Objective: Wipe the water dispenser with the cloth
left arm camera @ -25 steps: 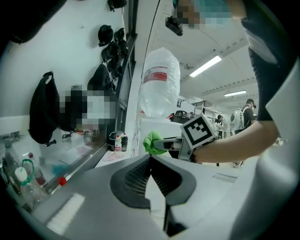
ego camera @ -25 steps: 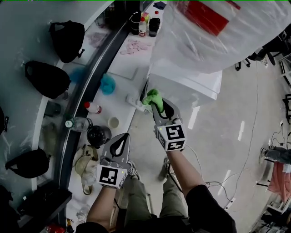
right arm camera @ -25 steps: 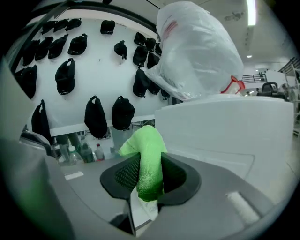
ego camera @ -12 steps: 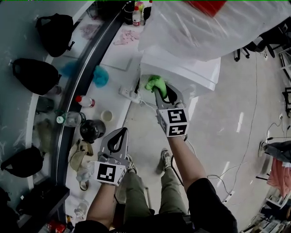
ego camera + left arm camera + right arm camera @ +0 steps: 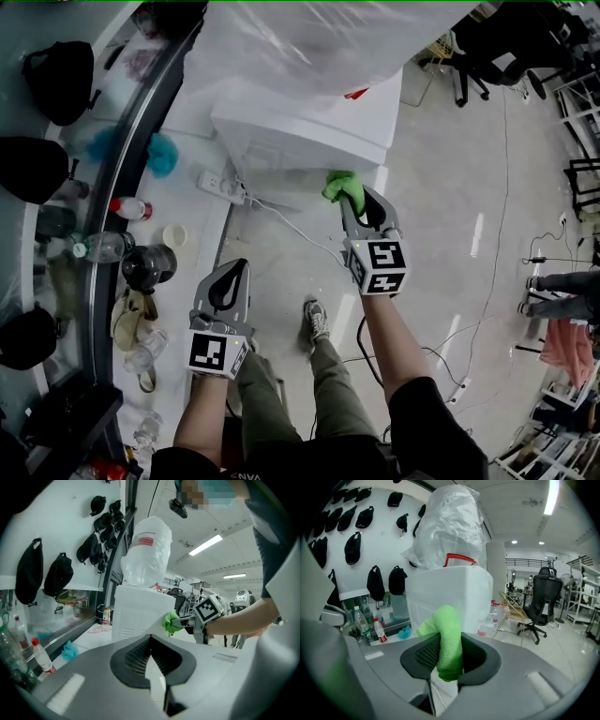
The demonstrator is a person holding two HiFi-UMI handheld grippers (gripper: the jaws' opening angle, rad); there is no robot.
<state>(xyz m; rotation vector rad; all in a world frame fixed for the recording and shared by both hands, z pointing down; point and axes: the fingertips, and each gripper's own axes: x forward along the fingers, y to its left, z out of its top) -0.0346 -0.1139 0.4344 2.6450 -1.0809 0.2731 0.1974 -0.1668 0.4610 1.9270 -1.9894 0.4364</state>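
Our left gripper [image 5: 235, 265] and right gripper [image 5: 353, 201] were grey, each with a black teardrop opening and a white cube [image 5: 378, 266] bearing black square markers. We wore dark short sleeves [image 5: 427, 417], olive trousers [image 5: 339, 398] and a grey sneaker [image 5: 315, 322].

Head view: looking steeply down from above, white water dispenser [image 5: 309, 131] at upper centre. Left gripper view: facing it level, from farther back. Right gripper view: close up. Shared by all three.
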